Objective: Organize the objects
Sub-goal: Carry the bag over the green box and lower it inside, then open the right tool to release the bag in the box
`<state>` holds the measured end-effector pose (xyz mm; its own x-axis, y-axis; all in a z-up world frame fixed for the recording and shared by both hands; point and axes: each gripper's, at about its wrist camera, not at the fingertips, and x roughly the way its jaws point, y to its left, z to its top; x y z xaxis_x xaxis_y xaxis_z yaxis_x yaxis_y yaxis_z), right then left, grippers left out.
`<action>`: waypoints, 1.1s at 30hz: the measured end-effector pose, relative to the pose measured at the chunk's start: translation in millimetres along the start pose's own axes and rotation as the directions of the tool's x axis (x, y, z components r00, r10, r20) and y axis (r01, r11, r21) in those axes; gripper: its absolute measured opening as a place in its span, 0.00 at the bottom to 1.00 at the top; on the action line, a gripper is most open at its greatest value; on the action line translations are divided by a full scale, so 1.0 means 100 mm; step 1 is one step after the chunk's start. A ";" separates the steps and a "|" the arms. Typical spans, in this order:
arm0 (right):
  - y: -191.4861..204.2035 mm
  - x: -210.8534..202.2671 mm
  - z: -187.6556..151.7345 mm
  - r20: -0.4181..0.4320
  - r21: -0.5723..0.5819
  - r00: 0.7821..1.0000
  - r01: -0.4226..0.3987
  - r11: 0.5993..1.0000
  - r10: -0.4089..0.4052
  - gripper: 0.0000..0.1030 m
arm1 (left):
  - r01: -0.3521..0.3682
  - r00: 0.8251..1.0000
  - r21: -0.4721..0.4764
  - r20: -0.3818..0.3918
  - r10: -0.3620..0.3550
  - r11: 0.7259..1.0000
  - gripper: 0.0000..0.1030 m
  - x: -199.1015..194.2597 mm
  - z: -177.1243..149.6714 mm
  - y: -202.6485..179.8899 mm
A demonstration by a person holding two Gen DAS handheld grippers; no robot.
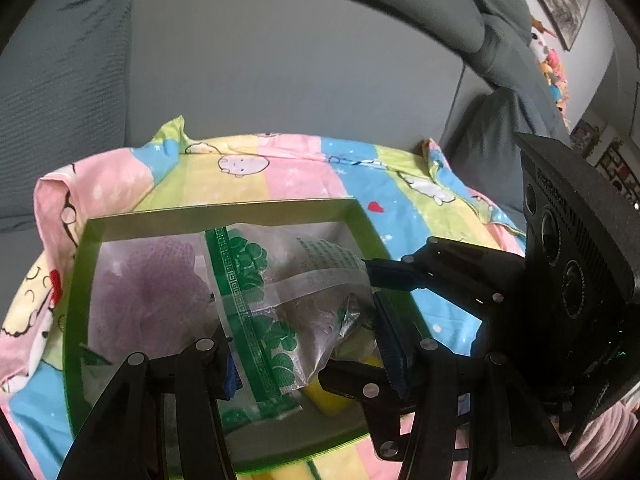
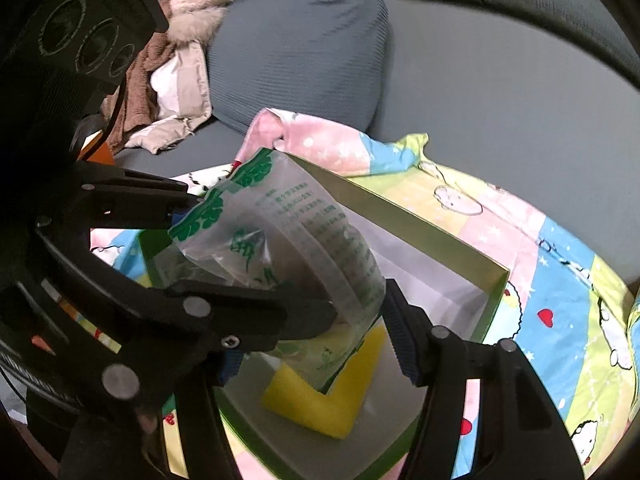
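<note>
Both claws pinch one clear plastic bag [image 2: 280, 240] with green print over the green box [image 2: 440, 236]: the left gripper [image 2: 180, 210] at its 9 o'clock edge, the right gripper [image 2: 356, 320] lower down. A yellow sponge [image 2: 320, 396] lies inside the box at 6 o'clock.

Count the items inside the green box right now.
3: a purple mesh ball at the box's left, a yellow sponge on its floor, and a clear green-printed bag over the sponge, gripped by both claws. More may hide beneath the bag.
</note>
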<state>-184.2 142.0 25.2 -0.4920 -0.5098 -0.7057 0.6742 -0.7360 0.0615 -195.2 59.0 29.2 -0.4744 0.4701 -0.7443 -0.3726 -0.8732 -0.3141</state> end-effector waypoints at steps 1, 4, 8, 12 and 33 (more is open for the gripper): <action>-0.03 0.03 0.00 -0.009 0.010 1.000 -0.001 1.000 0.001 0.59 | 0.001 1.000 -0.006 -0.004 -0.001 1.000 0.54 0.03 0.01 0.02; -0.09 0.14 -0.02 -0.031 0.045 1.000 -0.002 0.999 0.003 0.59 | 0.005 1.000 -0.023 -0.017 -0.005 1.000 0.54 0.13 0.01 0.09; -0.11 0.25 -0.05 -0.062 0.059 0.998 -0.002 0.998 0.006 0.59 | 0.004 0.999 -0.050 -0.038 -0.006 0.999 0.54 0.22 -0.01 0.17; -0.08 0.32 -0.06 -0.091 0.051 0.996 0.012 0.999 -0.008 0.60 | 0.004 0.999 -0.092 -0.054 -0.009 0.996 0.54 0.28 -0.03 0.27; 0.00 0.15 -0.08 -0.093 0.054 0.991 0.100 0.994 -0.094 0.88 | -0.232 0.972 -0.075 0.009 0.233 0.970 0.98 -0.08 -0.07 0.34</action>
<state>-187.1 137.9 8.6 -0.4999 -0.3942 -0.7712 0.5911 -0.8060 0.0288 -198.8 24.2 20.5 -0.5550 0.2547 -0.7919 -0.1913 -0.9655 -0.1764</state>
